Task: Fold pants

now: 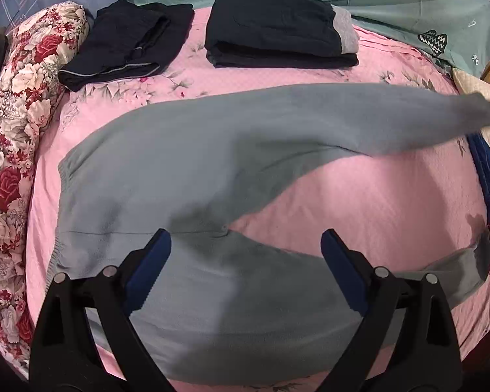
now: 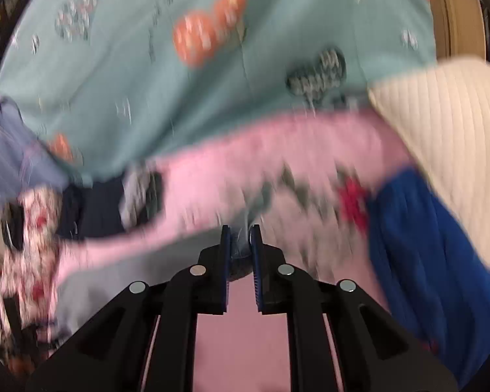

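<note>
You had the grey pants lying flat on the pink sheet, with the waistband toward the flowery quilt on the left. The two legs were spread apart like a big V. One leg ran out to the far right, and its end looked lifted off the bed there. The other leg lay close to you.

Your left gripper hung over the middle of the pants, near where the legs meet. Its jaws were wide apart and held nothing.

Your right gripper had its jaws almost together, pinching a small bit of grey cloth. That picture was very blurry, but I think the cloth was the end of the far leg.

Two dark pairs of pants were already folded at the back of the bed, the loose dark pair and the neat dark stack. Those looked done.

The grey pants were only just started. No fold was made in them yet. I think you were about to bring the far leg over onto the near one. After that you would have to fold the long shape up small, like the neat stack, and put it with the others.
</note>
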Motion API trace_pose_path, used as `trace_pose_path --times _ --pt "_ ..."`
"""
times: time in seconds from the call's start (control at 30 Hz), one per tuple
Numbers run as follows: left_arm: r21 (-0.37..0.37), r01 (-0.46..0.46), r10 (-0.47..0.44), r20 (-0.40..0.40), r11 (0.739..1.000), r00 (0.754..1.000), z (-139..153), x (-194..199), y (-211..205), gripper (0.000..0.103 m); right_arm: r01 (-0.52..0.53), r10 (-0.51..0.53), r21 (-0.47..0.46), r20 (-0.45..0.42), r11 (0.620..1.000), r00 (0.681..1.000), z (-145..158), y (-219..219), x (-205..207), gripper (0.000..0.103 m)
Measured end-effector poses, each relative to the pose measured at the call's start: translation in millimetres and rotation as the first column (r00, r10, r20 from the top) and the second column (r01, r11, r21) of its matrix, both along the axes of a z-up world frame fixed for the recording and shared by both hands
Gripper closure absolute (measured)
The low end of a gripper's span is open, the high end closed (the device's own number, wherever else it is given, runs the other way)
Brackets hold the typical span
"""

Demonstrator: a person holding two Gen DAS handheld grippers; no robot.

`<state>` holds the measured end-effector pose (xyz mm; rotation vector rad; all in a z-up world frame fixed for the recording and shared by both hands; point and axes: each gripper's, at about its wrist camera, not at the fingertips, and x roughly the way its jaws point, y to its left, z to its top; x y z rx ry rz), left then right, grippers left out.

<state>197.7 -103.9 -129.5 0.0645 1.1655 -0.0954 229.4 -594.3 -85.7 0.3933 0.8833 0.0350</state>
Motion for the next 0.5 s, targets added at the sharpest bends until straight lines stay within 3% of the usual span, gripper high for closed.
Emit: trace_pose_path --times 0.07,0.13,0.17,0.23,0.33,0.4,0.5 --pt "0.003 0.003 -0.003 -0.005 1.000 1.000 -2 -2 0 0.009 -0.007 -0.021 -0.104 -0.259 0.995 0.966 -48 -5 -11 0.090" --pt "0.007 0.004 -0.004 -0.005 1.000 1.000 -1 -5 0 0.009 0.052 -0.115 -0.173 -0.378 0.984 0.919 -75 -19 -19 0.086" --pt "0.012 0.003 -0.003 -0.001 1.000 1.000 0 -6 1 0.009 0.087 -0.139 -0.154 -0.374 0.984 0.917 -76 -25 -22 0.086" --pt "0.028 -0.008 0.008 0.004 1.000 1.000 2 -9 4 0.009 0.137 -0.153 -0.074 -0.295 0.988 0.943 -62 -28 -22 0.084" --pt "0.025 -0.034 0.034 -0.014 0.999 0.999 0 -14 9 0.009 0.027 -0.047 -0.094 -0.221 0.995 0.974 -48 0 2 0.073" --pt "0.034 -0.046 0.046 -0.013 0.998 0.999 2 -18 11 0.009 -0.025 -0.015 -0.170 -0.234 0.985 0.972 -57 13 31 0.073" --pt "0.051 -0.060 0.060 -0.005 0.997 0.998 6 -27 16 0.009 -0.030 -0.023 -0.164 -0.314 0.986 0.949 -87 5 56 0.073"
